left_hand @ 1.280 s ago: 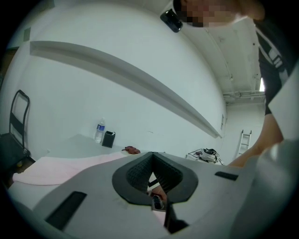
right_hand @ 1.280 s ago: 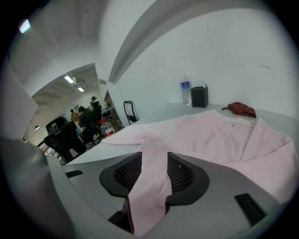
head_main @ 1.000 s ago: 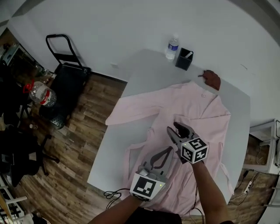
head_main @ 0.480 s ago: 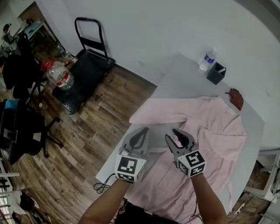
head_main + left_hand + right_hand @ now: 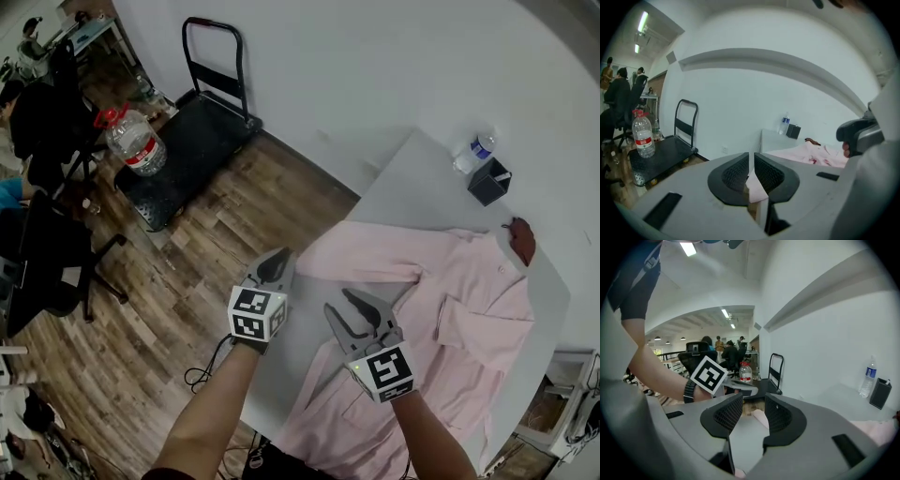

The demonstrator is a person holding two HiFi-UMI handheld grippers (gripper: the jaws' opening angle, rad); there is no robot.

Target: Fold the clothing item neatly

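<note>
A pink shirt (image 5: pixel 469 309) lies spread flat on the grey table (image 5: pixel 422 178), with one long sleeve (image 5: pixel 366 262) stretched toward the table's left edge. My left gripper (image 5: pixel 275 262) is shut and hangs at that edge, right beside the sleeve's cuff (image 5: pixel 307 267). In the left gripper view the cuff (image 5: pixel 757 187) shows just past the shut left gripper (image 5: pixel 751 161). My right gripper (image 5: pixel 339 302) stands open over the table below the sleeve. Between its jaws the right gripper view shows bare table and the cuff (image 5: pixel 759 416) further off, untouched by the right gripper (image 5: pixel 753 404).
At the table's far end stand a water bottle (image 5: pixel 476 150) and a black holder (image 5: pixel 489 183), with a brown object (image 5: pixel 521 239) by the collar. On the wooden floor to the left are a black cart (image 5: pixel 187 141), a large water jug (image 5: pixel 136 145) and an office chair (image 5: pixel 56 262).
Both grippers have travelled from the shirt's middle toward the table's left edge. The left one went further and lower, ending by the sleeve cuff. The head view has swung left.
</note>
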